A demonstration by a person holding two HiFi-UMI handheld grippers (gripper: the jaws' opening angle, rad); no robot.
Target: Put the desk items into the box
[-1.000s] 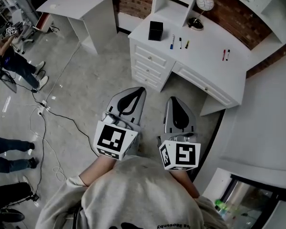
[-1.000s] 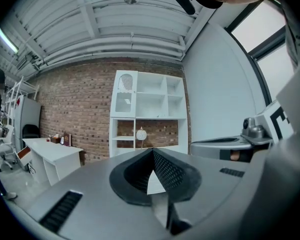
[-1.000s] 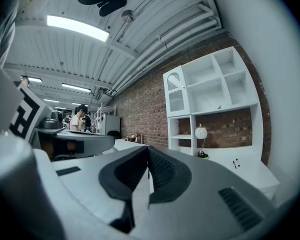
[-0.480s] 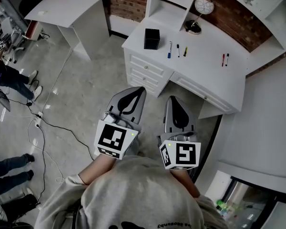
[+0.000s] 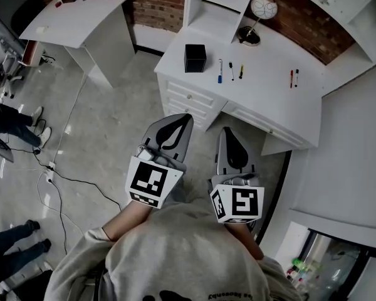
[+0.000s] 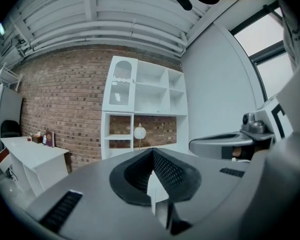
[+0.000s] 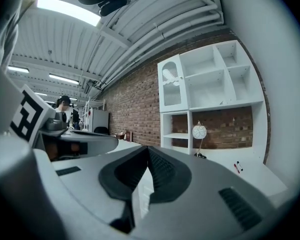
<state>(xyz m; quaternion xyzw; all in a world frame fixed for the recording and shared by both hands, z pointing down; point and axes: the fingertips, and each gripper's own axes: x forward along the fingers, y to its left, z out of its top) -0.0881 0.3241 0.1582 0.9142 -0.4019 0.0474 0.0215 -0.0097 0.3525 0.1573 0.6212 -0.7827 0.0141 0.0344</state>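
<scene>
A white desk [image 5: 272, 83] stands ahead against the brick wall. On it sit a black box [image 5: 195, 58] at the left, three pens [image 5: 230, 71] in the middle and two red and black pens [image 5: 293, 78] to the right. My left gripper [image 5: 182, 117] and right gripper [image 5: 228, 132] hang side by side over the floor, well short of the desk. Both are shut with nothing between their jaws. In the right gripper view the two pens [image 7: 237, 167] show on the desk top.
A globe lamp [image 5: 261, 8] stands at the desk's back, under white shelves [image 5: 220, 5]. A second white table [image 5: 81, 21] is at the far left. Cables [image 5: 62, 180] trail over the grey floor, and people's legs [image 5: 12, 121] show at the left edge.
The desk and box have shifted left and nearer in the head view. Both grippers keep their place and stay shut.
</scene>
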